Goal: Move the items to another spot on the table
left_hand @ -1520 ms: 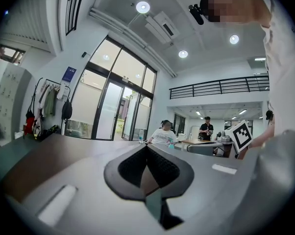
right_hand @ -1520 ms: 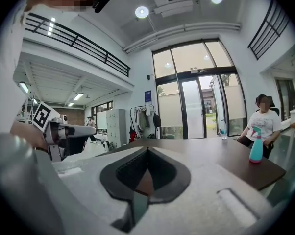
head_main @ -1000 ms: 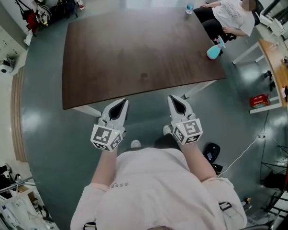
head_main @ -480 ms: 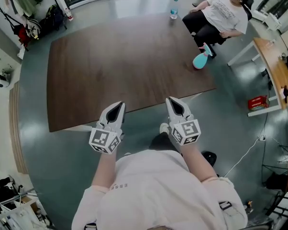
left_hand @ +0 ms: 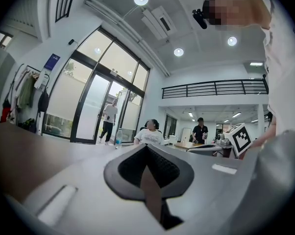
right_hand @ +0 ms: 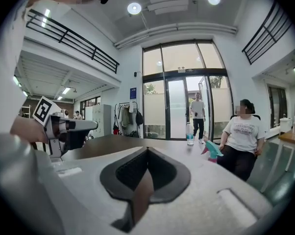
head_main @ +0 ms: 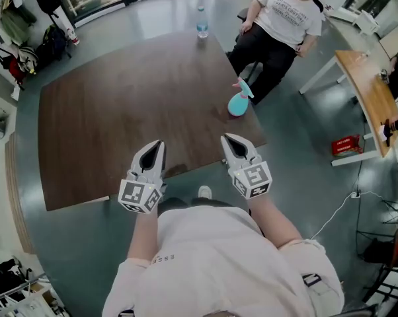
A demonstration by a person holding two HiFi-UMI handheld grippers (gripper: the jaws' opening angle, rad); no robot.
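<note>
**Desk:** What fills the frame?

**Photographer:** A broad brown bench [head_main: 119, 111] runs across the centre and left of the head view, almost bare. A seated person [head_main: 285, 18] is at the upper right, just beyond its far corner.

**Desk:** And the operator's tools?

**Photographer:** Both sit at lower centre, over the bench's near edge. The left tongs [head_main: 155, 147] are closed on nothing, and so are the right tongs [head_main: 229, 141]. Each gripper view shows its pads pressed together with nothing between them.

**Desk:** Where are the items?

**Photographer:** A teal spray bottle [head_main: 237, 102] stands by the bench's right edge, right of centre in the frame. It is above the right tongs and slightly to their right. It looks upright, its long axis vertical, with the nozzle head on top. A small water bottle [head_main: 201, 26] stands at the far edge, top centre, well apart from both tongs.

**Desk:** Which side is better placed?

**Photographer:** The right, by my reading. The spray bottle lies ahead of those tongs, while the left tongs would have to cross over. Nothing is lifted yet, and the tongs must open first.
</note>
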